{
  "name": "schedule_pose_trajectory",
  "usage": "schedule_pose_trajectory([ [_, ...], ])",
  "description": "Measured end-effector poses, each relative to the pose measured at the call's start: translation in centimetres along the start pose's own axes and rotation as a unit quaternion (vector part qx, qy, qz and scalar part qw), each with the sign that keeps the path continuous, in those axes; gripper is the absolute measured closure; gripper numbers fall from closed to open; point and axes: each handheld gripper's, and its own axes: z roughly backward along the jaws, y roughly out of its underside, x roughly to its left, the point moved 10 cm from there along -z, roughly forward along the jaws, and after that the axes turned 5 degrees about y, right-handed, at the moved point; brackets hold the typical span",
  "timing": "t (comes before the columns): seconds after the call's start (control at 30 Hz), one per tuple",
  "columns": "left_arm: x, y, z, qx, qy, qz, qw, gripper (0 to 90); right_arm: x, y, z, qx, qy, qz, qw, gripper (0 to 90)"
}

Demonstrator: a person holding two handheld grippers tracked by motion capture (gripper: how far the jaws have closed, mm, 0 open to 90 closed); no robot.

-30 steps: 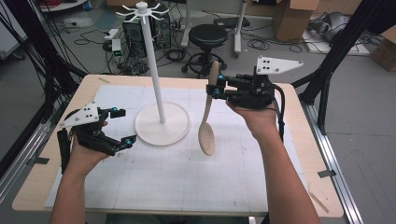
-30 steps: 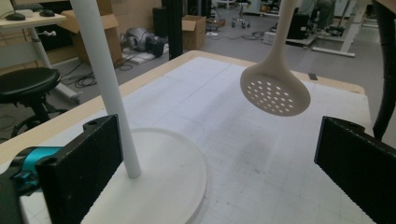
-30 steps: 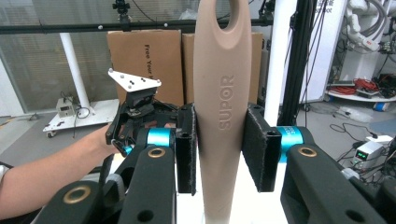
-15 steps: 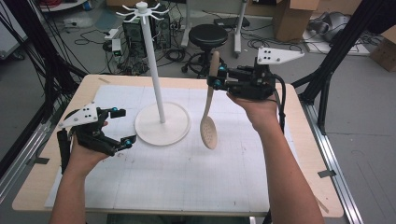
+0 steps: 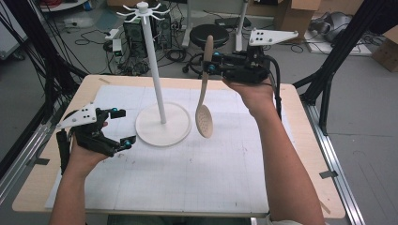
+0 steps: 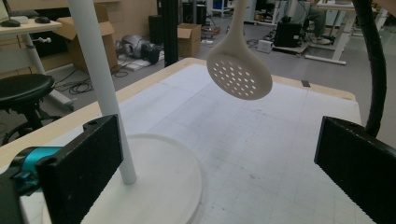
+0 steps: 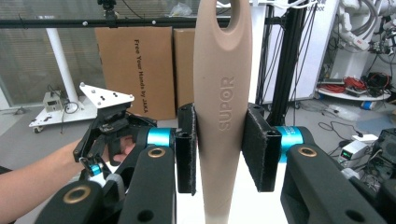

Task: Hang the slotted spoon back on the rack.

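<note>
A beige slotted spoon [image 5: 205, 101] hangs upright in the air, bowl down, right of the white hook stand [image 5: 155, 70]. My right gripper [image 5: 209, 62] is shut on its handle [image 7: 222, 107], the pads pressed on both sides just below the hanging hole. The perforated bowl [image 6: 239, 75] floats above the mat. My left gripper [image 5: 120, 126] rests open near the table's left side, beside the stand's round base [image 6: 163, 177], nothing between its jaws. The stand's pole [image 6: 100, 84] rises just past the left jaw.
A white gridded mat [image 5: 197, 164] covers the wooden table [image 5: 305, 140]. Beyond the far edge stand a black stool [image 5: 206, 35], cables and cardboard boxes [image 5: 291, 11]. A black frame post [image 5: 338, 51] stands off the right side.
My right gripper has lifted the spoon higher and slightly farther back, so the bowl now hangs well above the mat. The left gripper has stayed put.
</note>
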Motion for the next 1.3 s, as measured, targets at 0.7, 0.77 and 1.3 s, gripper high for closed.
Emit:
schedule_pose_trajectory([
  [0.7, 0.0, 0.0, 0.1, -0.002, 0.002, 0.000, 1.0000, 1.6, -1.6, -2.0, -1.4, 0.008, 0.008, 0.001, 0.9999, 68.5],
  [0.77, 0.0, 0.0, 0.2, -0.003, 0.003, 0.001, 1.0000, 1.6, -1.7, -2.0, -1.6, 0.009, 0.010, 0.001, 0.9999, 68.5],
  [1.3, 0.1, 0.0, 0.4, -0.006, 0.002, 0.000, 1.0000, 1.6, -2.4, -2.5, -3.1, 0.021, 0.014, -0.001, 0.9997, 68.5],
])
